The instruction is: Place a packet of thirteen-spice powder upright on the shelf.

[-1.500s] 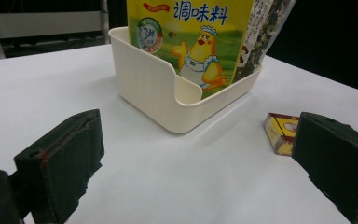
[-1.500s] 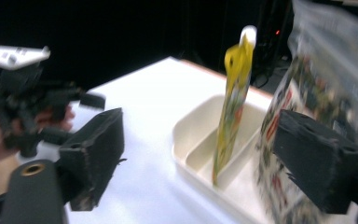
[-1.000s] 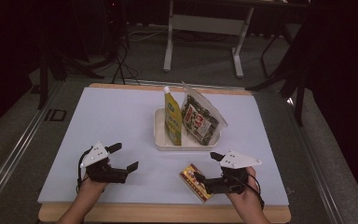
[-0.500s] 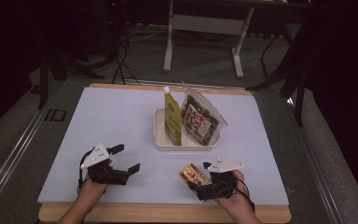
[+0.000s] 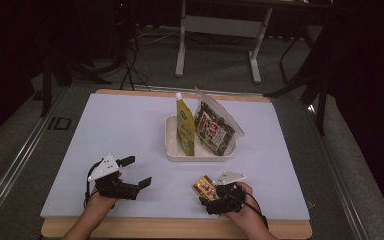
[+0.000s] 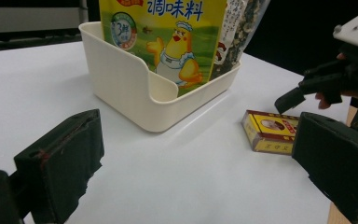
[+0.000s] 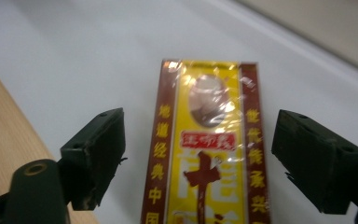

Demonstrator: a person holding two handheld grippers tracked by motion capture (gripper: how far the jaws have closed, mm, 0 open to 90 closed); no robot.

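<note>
Yellow-and-maroon box, wrapped in glossy film, lies flat on our white counter between our right claw's wide jaws, untouched; glare blurs its portrait, its near end cut off. Left claw gapes empty.

High view: room is sitting dark, light is falling from above onto the white table only; floor and background are fading to black. Hands are casting soft, short shadows. Picture is looking soft and slightly grainy. Left gripper view: table is glowing bright, tray is casting a faint shadow, near jaws are blurring. Right gripper view: box is out of focus, its wrap is throwing glare, jaws are looking soft.
</note>
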